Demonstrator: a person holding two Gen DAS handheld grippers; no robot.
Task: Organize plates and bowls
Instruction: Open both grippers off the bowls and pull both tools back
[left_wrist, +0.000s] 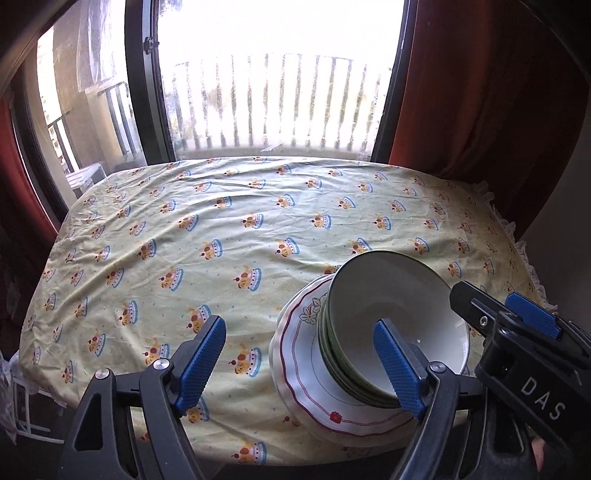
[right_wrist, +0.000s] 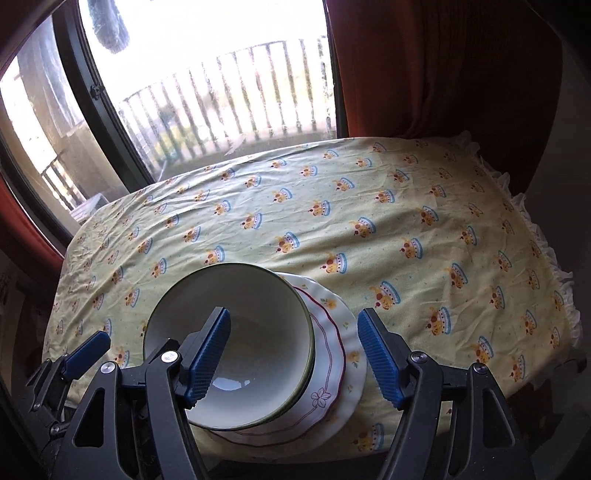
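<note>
Bowls (left_wrist: 391, 328) nested on plates (left_wrist: 314, 380), near edge of table (left_wrist: 221, 229); window (left_wrist: 277, 74) behind.

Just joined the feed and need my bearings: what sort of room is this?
Probably a home dining corner. A table under a printed yellow tablecloth stands against a big window onto a railed balcony, red curtains alongside, with stacked bowls on plates.

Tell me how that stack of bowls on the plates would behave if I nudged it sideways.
The bowls look glazed, so they would probably slide on the plates rather than grip. Nested, they likely shift together. They look ceramic, so a fall off the table's near edge would probably break them.
</note>
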